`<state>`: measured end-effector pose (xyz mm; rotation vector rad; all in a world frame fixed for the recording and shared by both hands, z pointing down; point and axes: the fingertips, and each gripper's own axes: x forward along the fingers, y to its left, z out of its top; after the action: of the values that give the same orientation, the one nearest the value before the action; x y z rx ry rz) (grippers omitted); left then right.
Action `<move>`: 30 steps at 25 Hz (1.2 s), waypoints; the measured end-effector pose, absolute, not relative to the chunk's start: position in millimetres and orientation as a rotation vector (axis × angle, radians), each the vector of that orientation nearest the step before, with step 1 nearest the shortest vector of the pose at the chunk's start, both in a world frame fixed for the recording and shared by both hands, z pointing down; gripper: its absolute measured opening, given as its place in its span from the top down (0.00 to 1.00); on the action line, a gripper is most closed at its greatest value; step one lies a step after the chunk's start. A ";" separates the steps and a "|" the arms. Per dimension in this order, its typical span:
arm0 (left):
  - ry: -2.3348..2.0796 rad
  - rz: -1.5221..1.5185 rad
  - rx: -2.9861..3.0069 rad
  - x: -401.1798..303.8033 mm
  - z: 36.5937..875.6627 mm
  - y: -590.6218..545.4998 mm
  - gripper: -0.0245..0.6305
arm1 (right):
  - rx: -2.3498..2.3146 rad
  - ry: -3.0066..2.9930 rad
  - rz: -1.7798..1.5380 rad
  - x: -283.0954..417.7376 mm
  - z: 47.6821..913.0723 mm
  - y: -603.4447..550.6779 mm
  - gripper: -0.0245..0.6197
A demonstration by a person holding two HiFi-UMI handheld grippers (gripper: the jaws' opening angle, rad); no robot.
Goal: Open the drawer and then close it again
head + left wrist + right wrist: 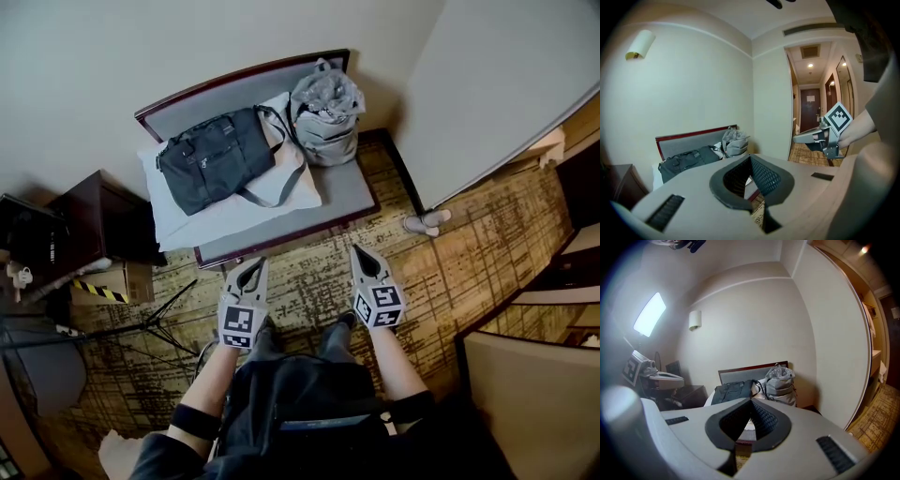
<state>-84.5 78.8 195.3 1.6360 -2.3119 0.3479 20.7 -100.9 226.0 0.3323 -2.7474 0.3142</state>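
Patterned carpet [309, 272] is covering the floor of a hotel room. A grey bench [352, 192] is standing against the wall, carrying a white pillow [234, 214], a dark bag [211, 159] and a grey backpack [323, 112]. Left gripper [253, 266] and right gripper [361, 254] are hovering side by side over the carpet, near the bench's front edge, both pointing toward it. Both jaw pairs are sitting fully together, clamping nothing and touching nothing. A dark cabinet [98, 220] is standing left of the bench, well apart from both grippers. Its front is not showing clearly, so where the drawer sits cannot be told.
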 end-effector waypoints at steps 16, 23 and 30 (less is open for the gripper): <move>-2.294 0.457 1.660 -119.5 194.0 160.3 0.96 | 0.172 -2.776 0.275 -50.7 224.2 -6.5 0.95; -2.327 0.369 1.467 -108.5 213.9 157.6 0.96 | -0.067 -2.757 0.167 -58.1 227.5 3.8 0.95; -2.376 0.298 1.263 -96.0 235.3 146.4 0.96 | -0.253 -2.726 0.189 -49.0 254.6 4.0 0.96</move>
<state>-96.0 146.4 235.3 1.2631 -2.3764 0.2976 -49.0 4.0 254.6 -0.2525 -2.7257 0.1887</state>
